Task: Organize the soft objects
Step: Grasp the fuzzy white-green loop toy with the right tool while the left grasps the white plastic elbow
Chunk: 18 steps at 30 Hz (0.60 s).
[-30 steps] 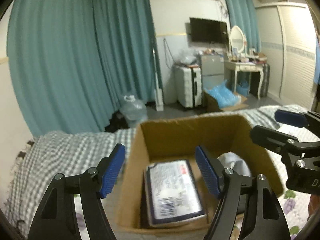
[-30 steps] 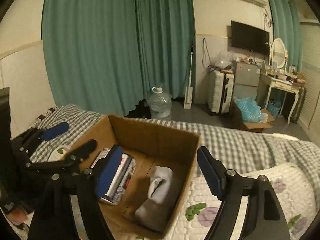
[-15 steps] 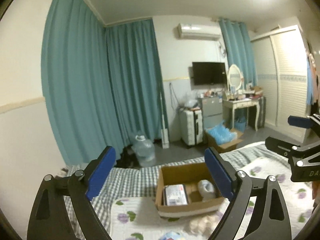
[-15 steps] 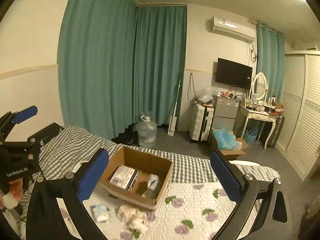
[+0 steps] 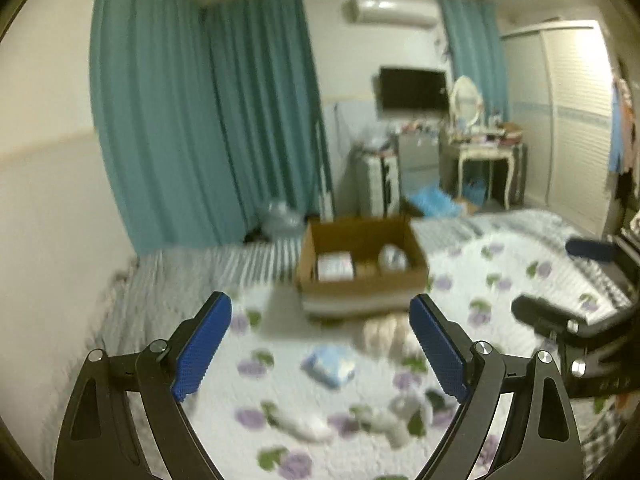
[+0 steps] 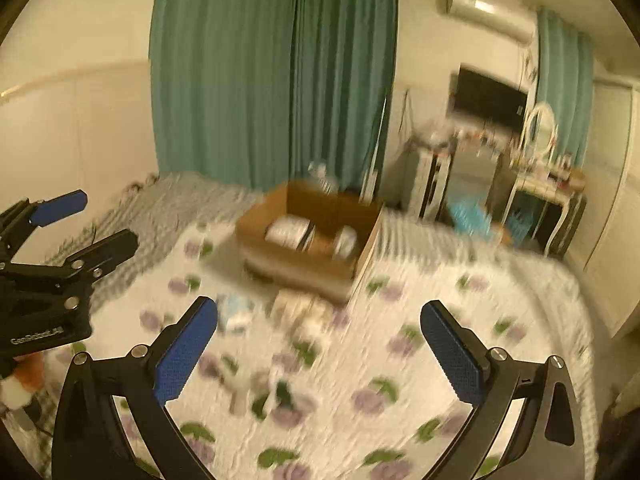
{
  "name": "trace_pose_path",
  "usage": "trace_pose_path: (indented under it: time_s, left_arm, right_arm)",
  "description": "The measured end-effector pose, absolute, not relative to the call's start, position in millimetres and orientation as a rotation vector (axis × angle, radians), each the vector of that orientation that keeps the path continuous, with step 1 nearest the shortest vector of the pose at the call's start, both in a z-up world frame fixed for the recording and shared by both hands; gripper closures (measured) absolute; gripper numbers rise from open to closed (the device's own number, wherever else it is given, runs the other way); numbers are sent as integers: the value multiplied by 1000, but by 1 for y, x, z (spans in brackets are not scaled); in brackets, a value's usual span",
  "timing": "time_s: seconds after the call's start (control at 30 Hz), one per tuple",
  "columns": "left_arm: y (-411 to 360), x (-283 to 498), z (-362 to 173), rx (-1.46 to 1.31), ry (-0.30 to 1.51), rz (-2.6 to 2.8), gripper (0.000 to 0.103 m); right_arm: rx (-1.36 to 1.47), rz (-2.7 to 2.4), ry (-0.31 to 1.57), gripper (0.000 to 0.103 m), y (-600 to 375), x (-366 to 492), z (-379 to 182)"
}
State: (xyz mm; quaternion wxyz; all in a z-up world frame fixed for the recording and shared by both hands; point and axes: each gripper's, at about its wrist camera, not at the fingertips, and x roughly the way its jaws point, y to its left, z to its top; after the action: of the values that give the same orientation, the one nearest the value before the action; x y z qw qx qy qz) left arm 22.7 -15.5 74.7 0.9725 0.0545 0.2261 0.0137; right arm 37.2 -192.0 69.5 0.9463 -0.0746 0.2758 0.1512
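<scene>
A cardboard box [image 5: 362,280] stands on the flowered quilt; it holds a tissue pack [image 5: 335,266] and a pale rolled item [image 5: 393,258]. The box also shows in the right wrist view [image 6: 308,254]. In front of it lie a beige fluffy item [image 5: 382,334], a light blue pack [image 5: 329,366] and small white soft pieces [image 5: 304,424]. My left gripper [image 5: 320,348] is open and empty above the quilt. My right gripper [image 6: 318,354] is open and empty, to the right of the left one. Both views are blurred.
The bed's quilt [image 6: 360,360] fills the foreground, with a checked blanket [image 5: 192,272] at the left. Beyond the bed are teal curtains [image 5: 208,120], a water jug [image 5: 280,216], a suitcase [image 5: 378,184] and a dressing table [image 5: 486,160].
Both grippers have pulled back and up from the box, which now sits farther away. In the last half second both views tilted down toward the quilt and the loose items.
</scene>
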Motion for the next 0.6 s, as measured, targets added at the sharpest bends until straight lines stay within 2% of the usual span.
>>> trace_pose_path:
  time_s: [0.23, 0.43, 0.57, 0.6]
  left_arm:
    - [-16, 41, -35, 63, 603, 44, 11]
    - [-10, 44, -72, 100, 642, 73, 11]
    - [6, 54, -83, 45, 680, 95, 11]
    - [9, 57, -86, 28, 691, 93, 11]
  right_arm:
    - [-121, 286, 773, 1, -195, 63, -50]
    - [-122, 300, 853, 2, -179, 86, -97]
    - [-114, 302, 938, 16, -170, 108, -124]
    - [-103, 301, 952, 23, -170, 111, -129]
